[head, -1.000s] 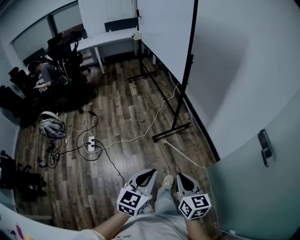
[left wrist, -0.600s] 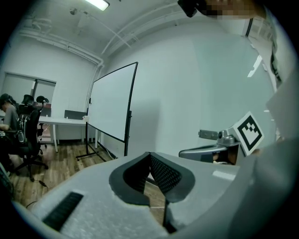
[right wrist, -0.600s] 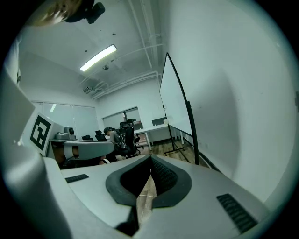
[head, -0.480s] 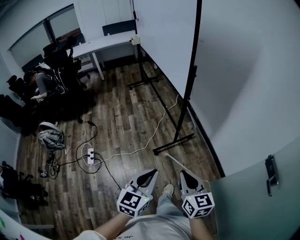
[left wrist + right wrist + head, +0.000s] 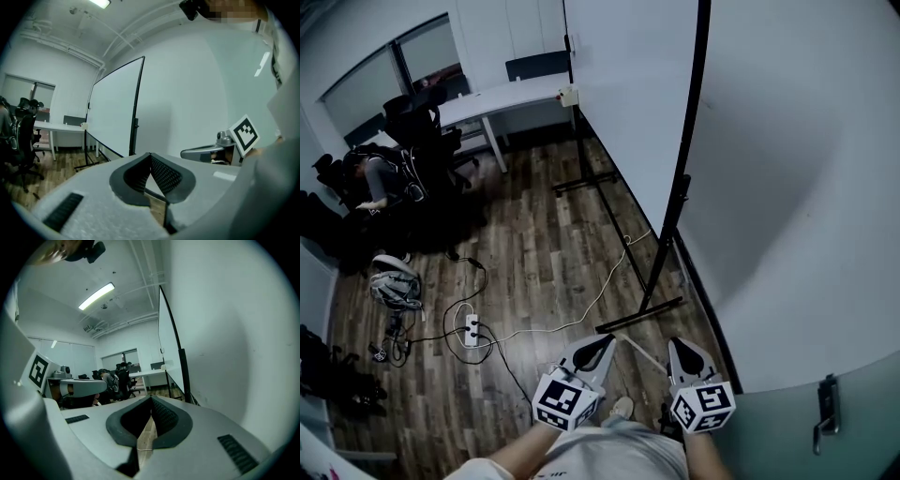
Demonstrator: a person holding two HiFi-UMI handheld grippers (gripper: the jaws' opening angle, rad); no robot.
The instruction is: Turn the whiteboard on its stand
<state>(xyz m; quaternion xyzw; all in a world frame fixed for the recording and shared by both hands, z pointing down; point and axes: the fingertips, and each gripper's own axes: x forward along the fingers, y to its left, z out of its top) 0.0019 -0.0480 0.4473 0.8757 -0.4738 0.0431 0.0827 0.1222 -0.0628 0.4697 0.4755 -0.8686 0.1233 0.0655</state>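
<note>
Head view: shows left gripper (image 5: 602, 340) and right gripper (image 5: 680, 343) low, side by side, near the stand (image 5: 639, 316) of the upright whiteboard (image 5: 628, 94) by the wall (image 5: 787, 187).
Left gripper view: shows jaws closed tip to tip, empty.
Right gripper view: shows jaws pressed together, nothing held.

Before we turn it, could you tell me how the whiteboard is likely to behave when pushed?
The whiteboard is tall on a slim stand, so probably top-heavy and apt to wobble. Its flat foot bar shows no clear wheels; it may drag.
</note>
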